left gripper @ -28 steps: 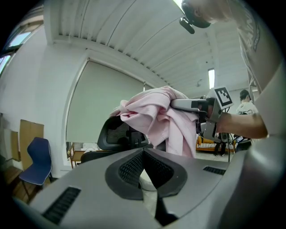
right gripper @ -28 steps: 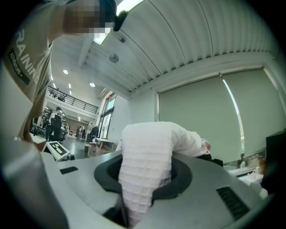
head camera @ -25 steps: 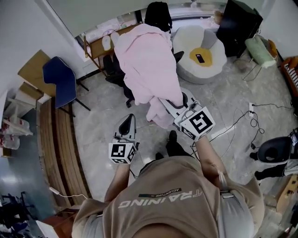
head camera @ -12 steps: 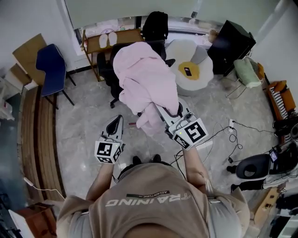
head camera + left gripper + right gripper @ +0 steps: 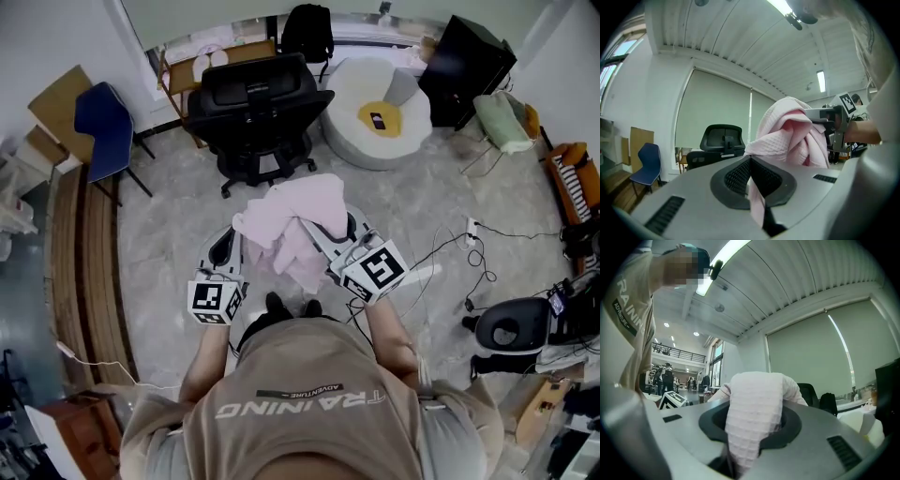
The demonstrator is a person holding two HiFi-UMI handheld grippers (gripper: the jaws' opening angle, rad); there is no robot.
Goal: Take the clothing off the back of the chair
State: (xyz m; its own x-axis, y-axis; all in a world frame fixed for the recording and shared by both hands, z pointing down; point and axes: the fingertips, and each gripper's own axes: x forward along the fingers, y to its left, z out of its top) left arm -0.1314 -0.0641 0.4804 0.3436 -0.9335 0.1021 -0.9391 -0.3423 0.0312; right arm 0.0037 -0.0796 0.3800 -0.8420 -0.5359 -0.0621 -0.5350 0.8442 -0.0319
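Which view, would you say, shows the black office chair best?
The head view: the black office chair shows whole. The left gripper view shows only its backrest past the pink garment; the right gripper view, barely an edge.

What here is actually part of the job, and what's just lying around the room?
Part of the job: pink garment, clamped in both pairs of jaws; left gripper; right gripper; black office chair, its back bare.

Just lying about: blue chair; white floor cushion; black backpack; floor cables.

Shirt [image 5: 300,433]: "TRAINING" w/ small "ADVENTURE" (upside down, head view).
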